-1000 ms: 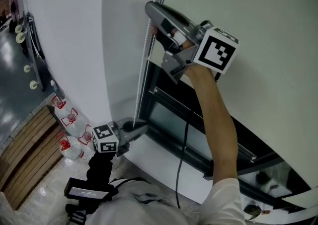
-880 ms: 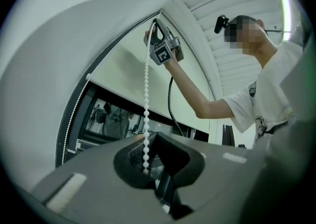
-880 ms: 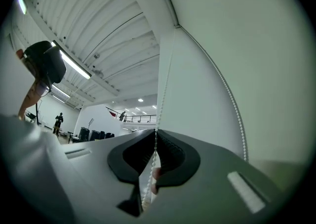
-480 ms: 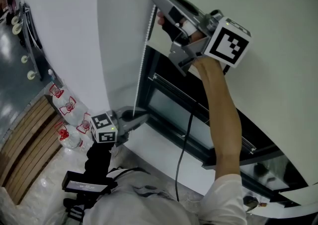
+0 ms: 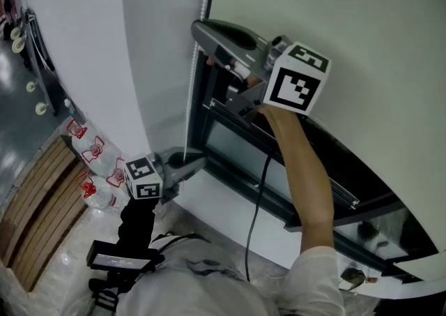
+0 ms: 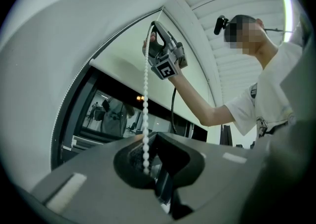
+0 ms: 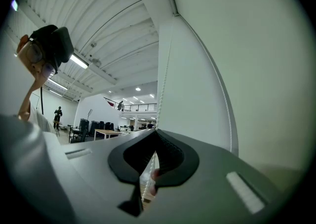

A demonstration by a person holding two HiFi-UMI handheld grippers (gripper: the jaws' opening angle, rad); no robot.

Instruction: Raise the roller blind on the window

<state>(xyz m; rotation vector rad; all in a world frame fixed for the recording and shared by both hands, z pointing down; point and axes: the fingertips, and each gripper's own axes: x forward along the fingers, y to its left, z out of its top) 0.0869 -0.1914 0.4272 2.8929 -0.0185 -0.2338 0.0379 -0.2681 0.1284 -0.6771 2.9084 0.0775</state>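
Head view, looking steeply down a white wall: my right claw (image 5: 199, 31) is held high beside the edge of the pale roller blind (image 5: 334, 21). My left claw (image 5: 195, 163) sits low, near the bottom corner of the dark window (image 5: 240, 151). A white bead chain (image 5: 188, 98) runs straight between them. Right gripper view shows those jaws together on the chain, having just closed further onto it. Left gripper view shows that claw's jaws clamped on the chain's lower part. The blind covers the window's upper part, with glass exposed below its bottom edge.
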